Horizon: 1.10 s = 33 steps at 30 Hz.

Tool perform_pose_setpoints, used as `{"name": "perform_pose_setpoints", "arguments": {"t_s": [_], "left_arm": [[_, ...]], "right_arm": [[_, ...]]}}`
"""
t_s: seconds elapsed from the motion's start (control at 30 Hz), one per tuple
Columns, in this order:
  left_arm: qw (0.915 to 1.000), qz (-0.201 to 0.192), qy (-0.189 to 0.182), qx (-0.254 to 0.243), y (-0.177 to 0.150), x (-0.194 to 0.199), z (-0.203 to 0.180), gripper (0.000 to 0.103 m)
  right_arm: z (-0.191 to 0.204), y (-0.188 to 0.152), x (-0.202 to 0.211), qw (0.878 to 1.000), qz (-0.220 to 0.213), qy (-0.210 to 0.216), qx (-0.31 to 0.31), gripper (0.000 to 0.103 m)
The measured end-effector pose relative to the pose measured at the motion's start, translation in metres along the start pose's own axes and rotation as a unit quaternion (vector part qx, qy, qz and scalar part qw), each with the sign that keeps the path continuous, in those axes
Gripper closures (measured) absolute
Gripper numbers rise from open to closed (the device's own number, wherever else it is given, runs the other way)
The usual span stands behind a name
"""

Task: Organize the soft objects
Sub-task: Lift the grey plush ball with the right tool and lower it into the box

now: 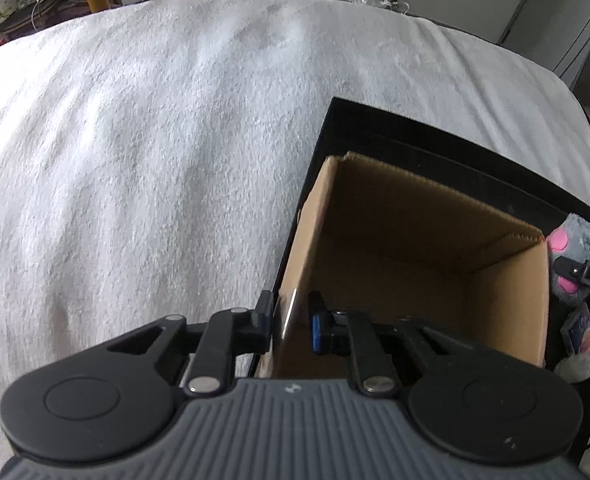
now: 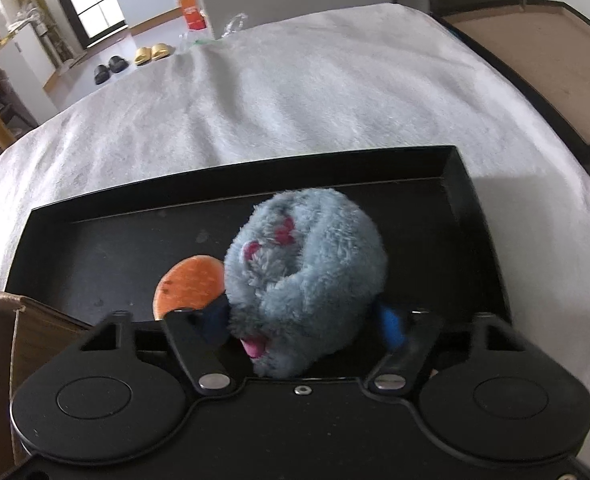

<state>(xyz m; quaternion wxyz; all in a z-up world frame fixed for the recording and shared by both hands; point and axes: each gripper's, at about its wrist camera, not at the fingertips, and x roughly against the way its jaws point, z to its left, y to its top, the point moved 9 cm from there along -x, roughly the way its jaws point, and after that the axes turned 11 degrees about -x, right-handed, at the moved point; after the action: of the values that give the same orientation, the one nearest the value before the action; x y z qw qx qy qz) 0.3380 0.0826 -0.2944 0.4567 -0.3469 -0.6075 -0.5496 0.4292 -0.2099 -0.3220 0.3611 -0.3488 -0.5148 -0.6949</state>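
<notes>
Meanwhile, the left gripper (image 1: 291,320) pinches the near-left wall of an open cardboard box (image 1: 415,248) in a black tray (image 2: 375,184) on a white blanket (image 1: 155,140); the right gripper (image 2: 303,328) clamps a grey plush toy (image 2: 307,272) above that tray, right of the box.

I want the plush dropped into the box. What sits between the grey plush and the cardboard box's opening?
Only the cardboard box's right wall, per the left wrist view; the grey plush sits just outside it, held by the right gripper.
</notes>
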Motion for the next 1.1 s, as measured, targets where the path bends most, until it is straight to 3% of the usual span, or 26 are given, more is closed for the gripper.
{"name": "perform_pose_setpoints", "arguments": {"t_s": [0.17, 0.6, 1.1], "left_arm": [[1.0, -0.001, -0.001, 0.004, -0.007, 0.007, 0.004, 0.086], [0.9996, -0.005, -0.021, 0.015, -0.03, 0.024, 0.01, 0.086], [0.998, -0.013, -0.056, 0.028, -0.043, 0.031, 0.013, 0.087]], "right_arm": [[-0.001, -0.003, 0.013, 1.0, -0.002, 0.008, -0.007, 0.044], [0.024, -0.019, 0.068, 0.999, -0.014, 0.04, 0.003, 0.044], [0.082, -0.042, 0.118, 0.996, -0.028, 0.082, 0.038, 0.043]]}}
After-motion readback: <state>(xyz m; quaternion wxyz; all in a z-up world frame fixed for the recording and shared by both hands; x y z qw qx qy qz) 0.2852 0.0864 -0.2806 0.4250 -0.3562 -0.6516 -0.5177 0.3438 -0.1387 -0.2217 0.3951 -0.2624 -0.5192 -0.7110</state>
